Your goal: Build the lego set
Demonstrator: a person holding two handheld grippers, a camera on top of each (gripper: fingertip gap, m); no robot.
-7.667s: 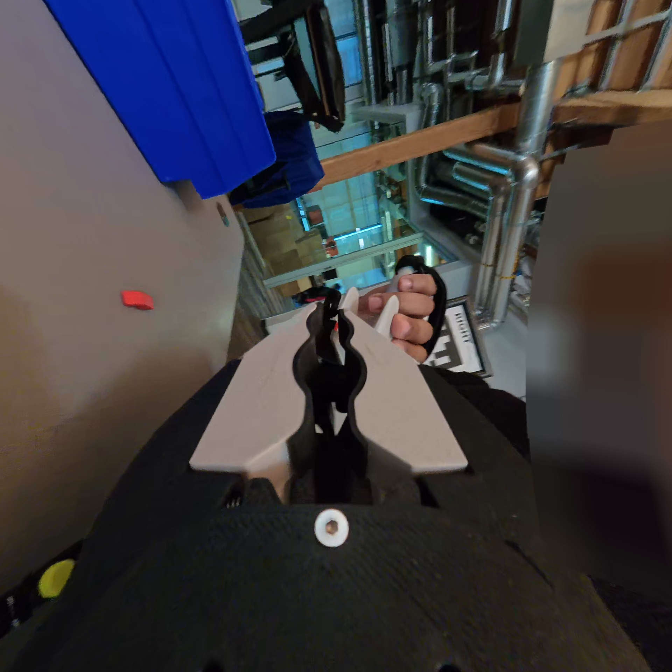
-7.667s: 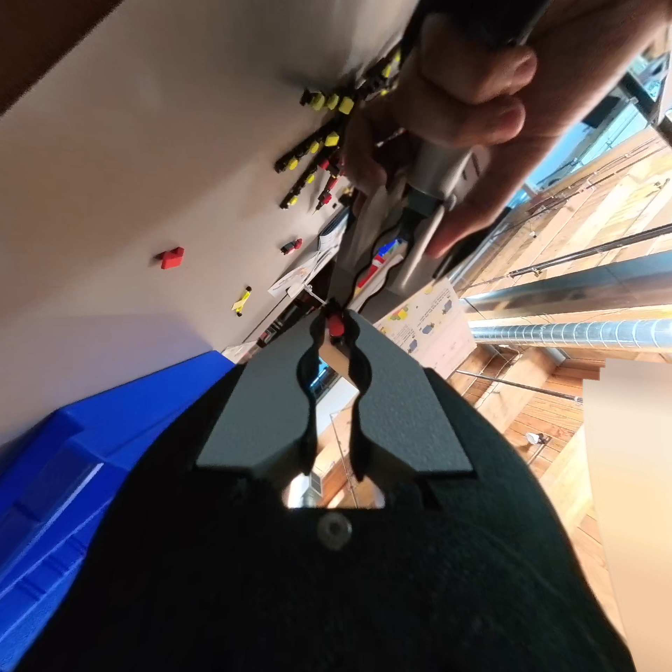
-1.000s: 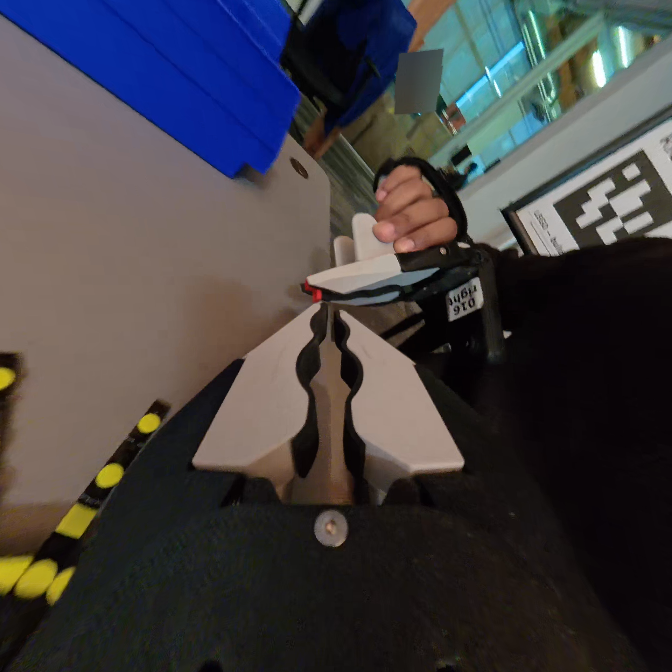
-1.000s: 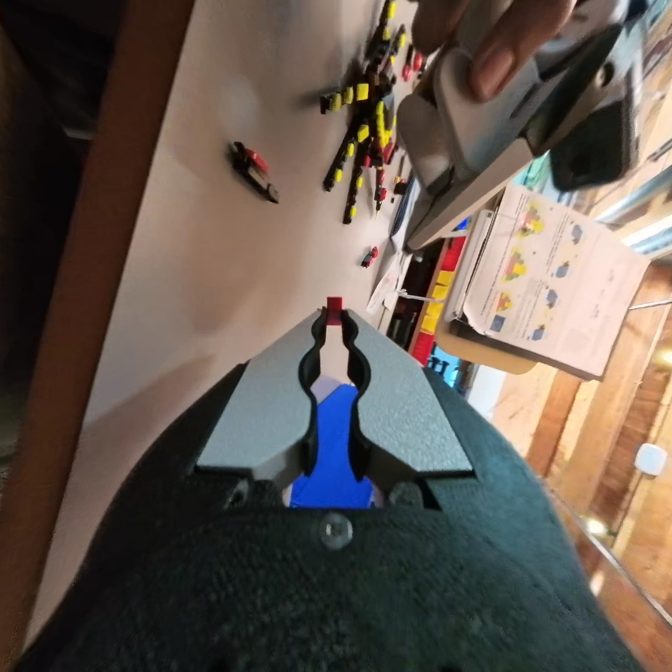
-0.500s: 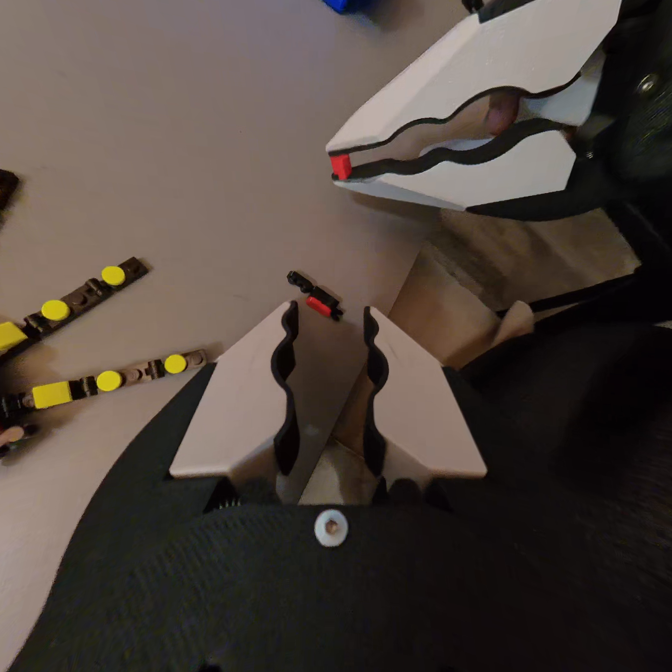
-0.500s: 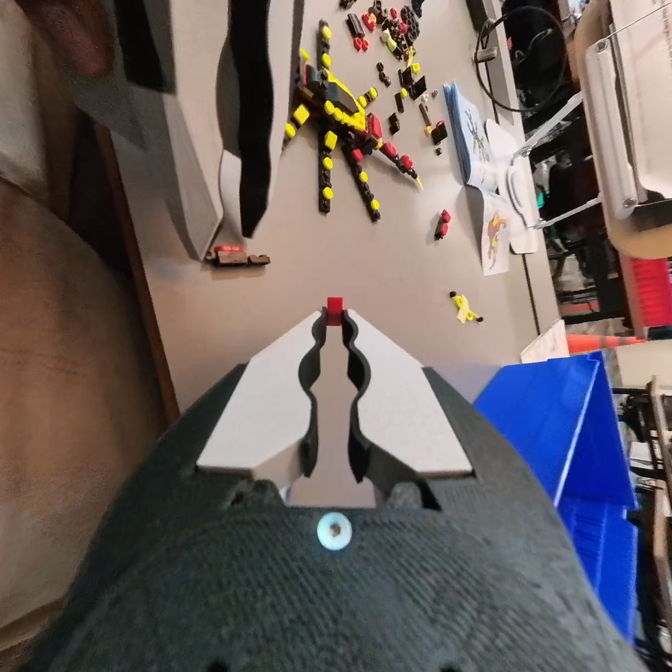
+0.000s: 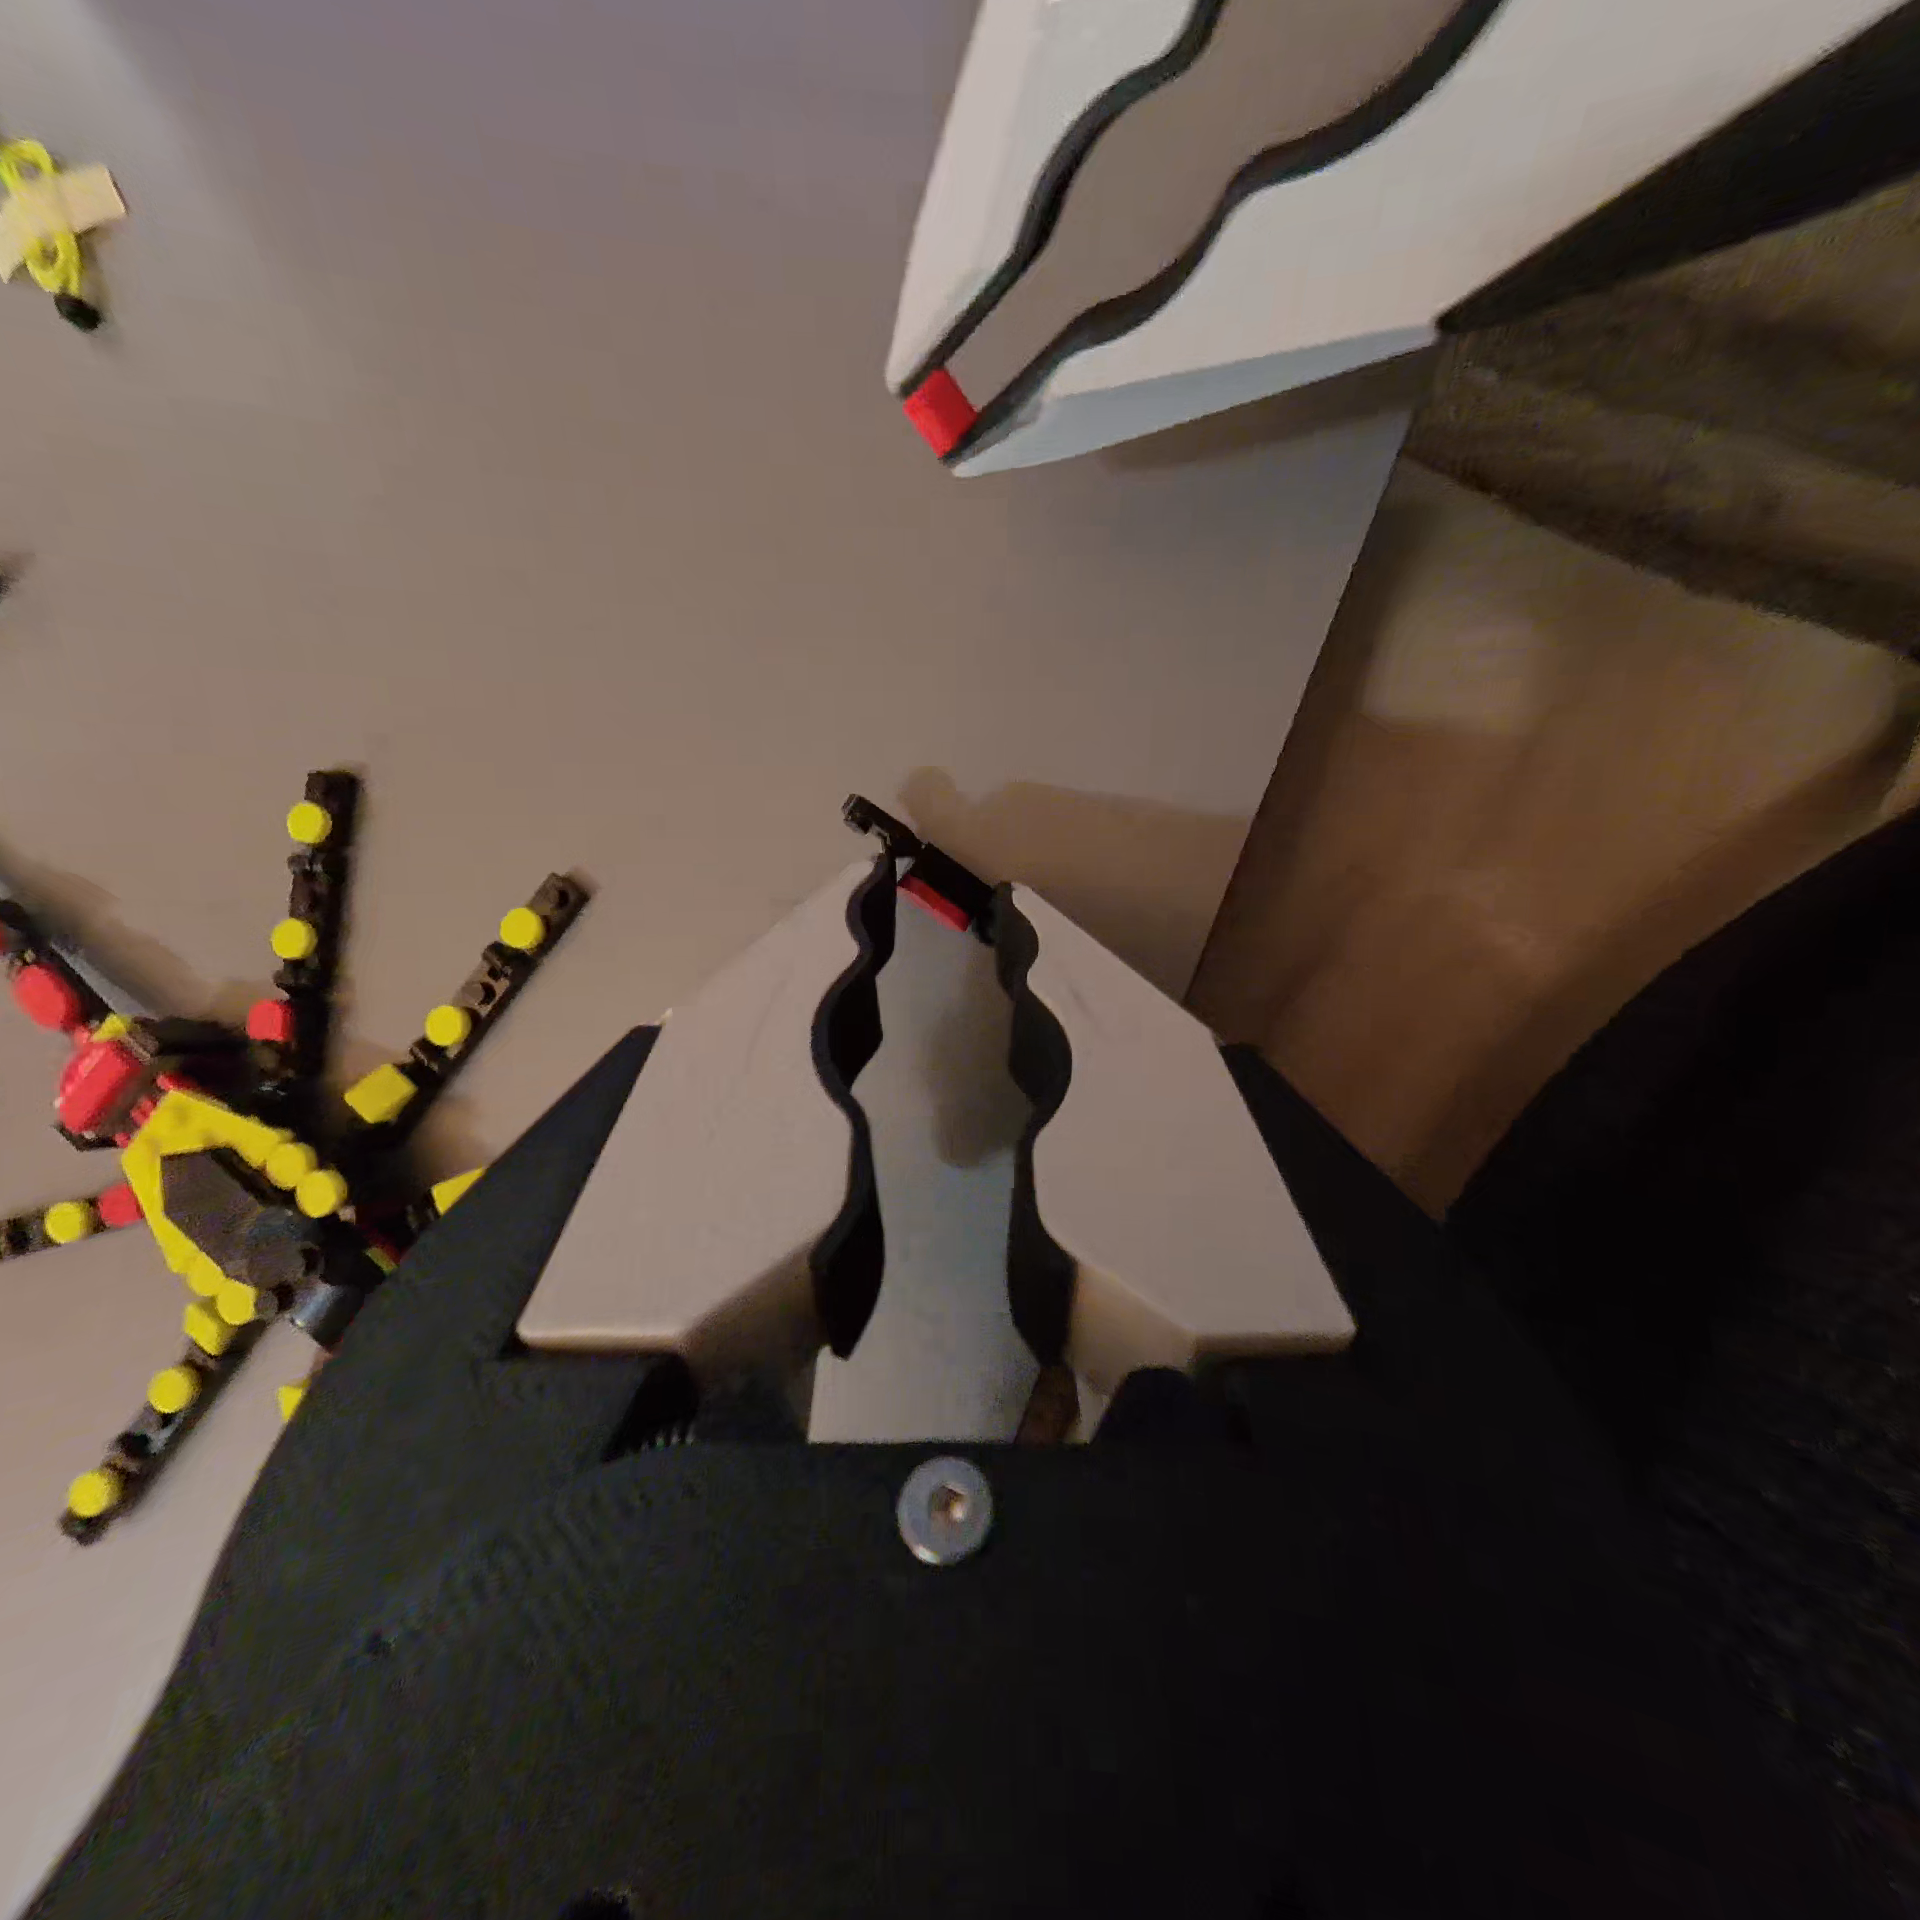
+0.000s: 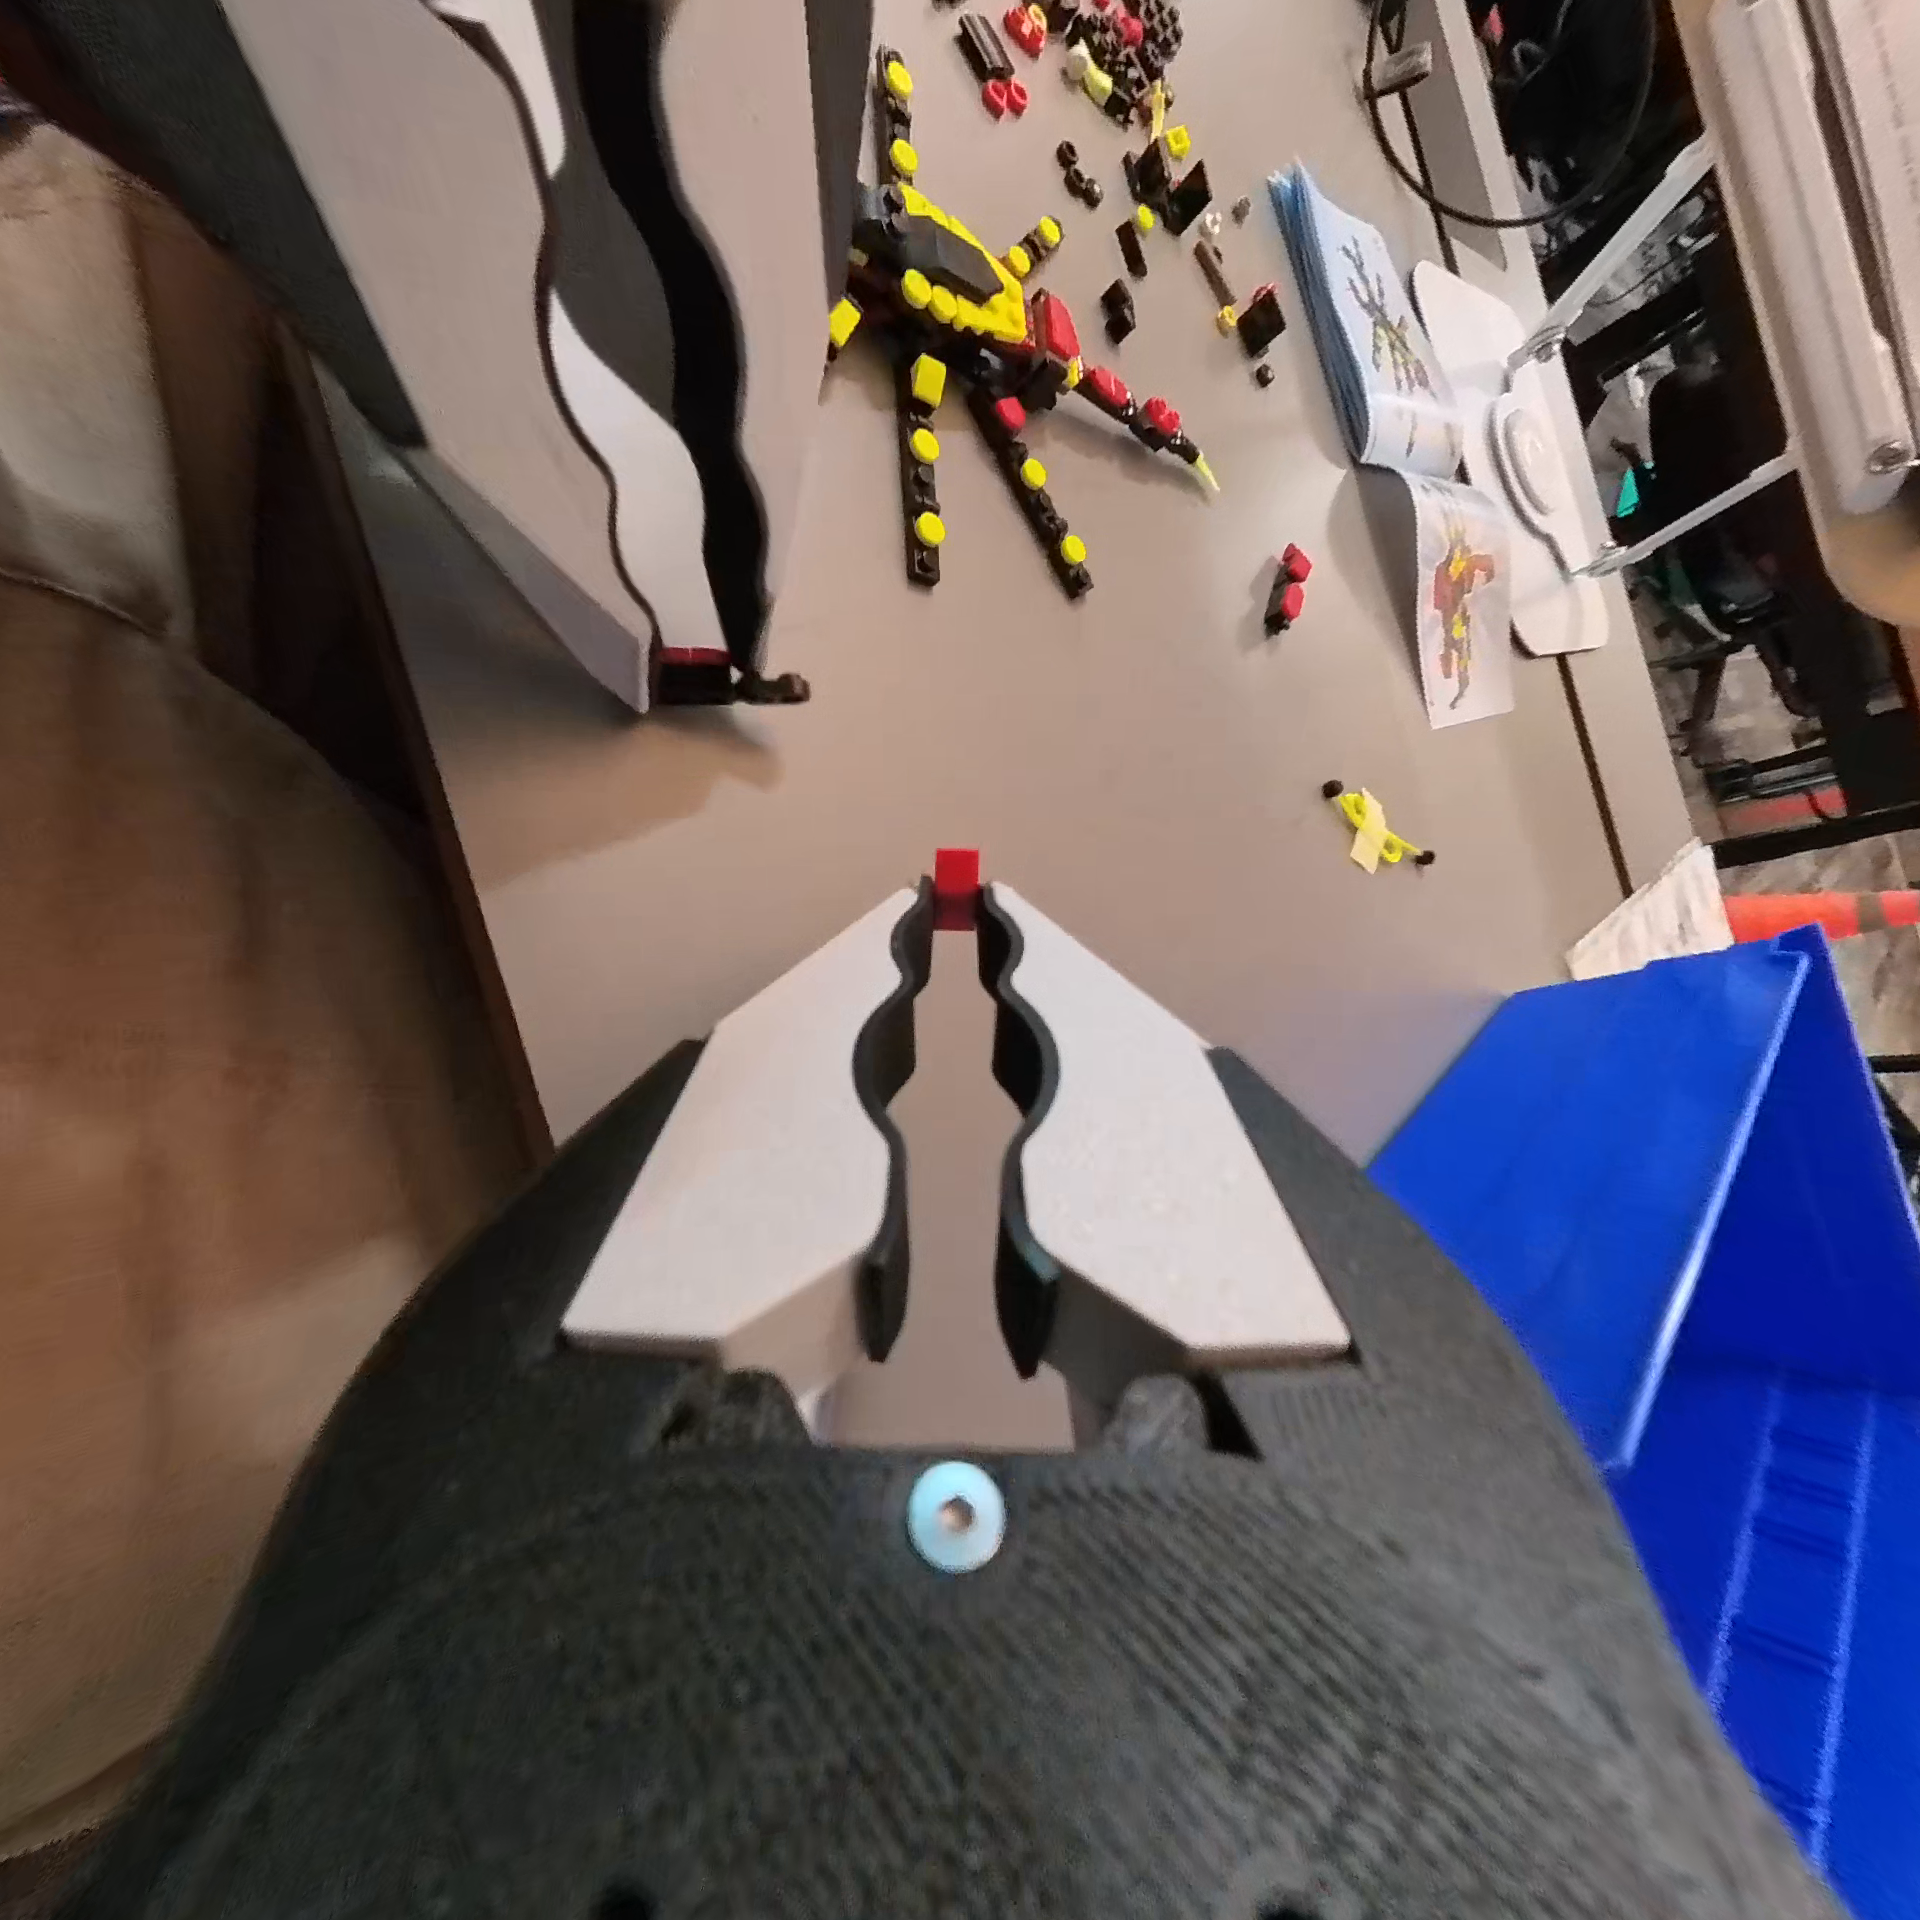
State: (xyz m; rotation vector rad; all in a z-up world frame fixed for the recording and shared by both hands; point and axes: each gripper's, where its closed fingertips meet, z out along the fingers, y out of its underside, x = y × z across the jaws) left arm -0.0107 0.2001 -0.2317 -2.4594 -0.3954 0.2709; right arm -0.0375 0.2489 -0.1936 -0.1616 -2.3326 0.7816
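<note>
A small black-and-red piece (image 7: 871,818) lies on the grey table (image 7: 582,582) close to its near edge. My left gripper (image 7: 935,891) has its jaws narrowed around this piece, touching it on both sides. It also shows in the right wrist view (image 8: 701,670) with the piece (image 8: 777,686) at its tips. My right gripper (image 8: 956,896) is shut on a small red brick (image 8: 956,864) and hovers above the table. It shows in the left wrist view (image 7: 940,416) up and to the right. A black, yellow and red spider-like model (image 8: 956,301) lies farther in.
Several loose bricks (image 8: 1122,62) lie beyond the model. An open instruction booklet (image 8: 1382,343) is at the right. A blue bin (image 8: 1662,1195) stands close to my right gripper. A small yellow piece (image 8: 1371,821) and a black-and-red piece (image 8: 1288,587) lie apart. The table edge (image 7: 1299,727) is beside my left gripper. There is about 7 centimetres between the tips of the two grippers.
My left gripper has come down to the black-and-red piece and its jaws have narrowed onto it. My right gripper still holds the red brick and has shifted slightly.
</note>
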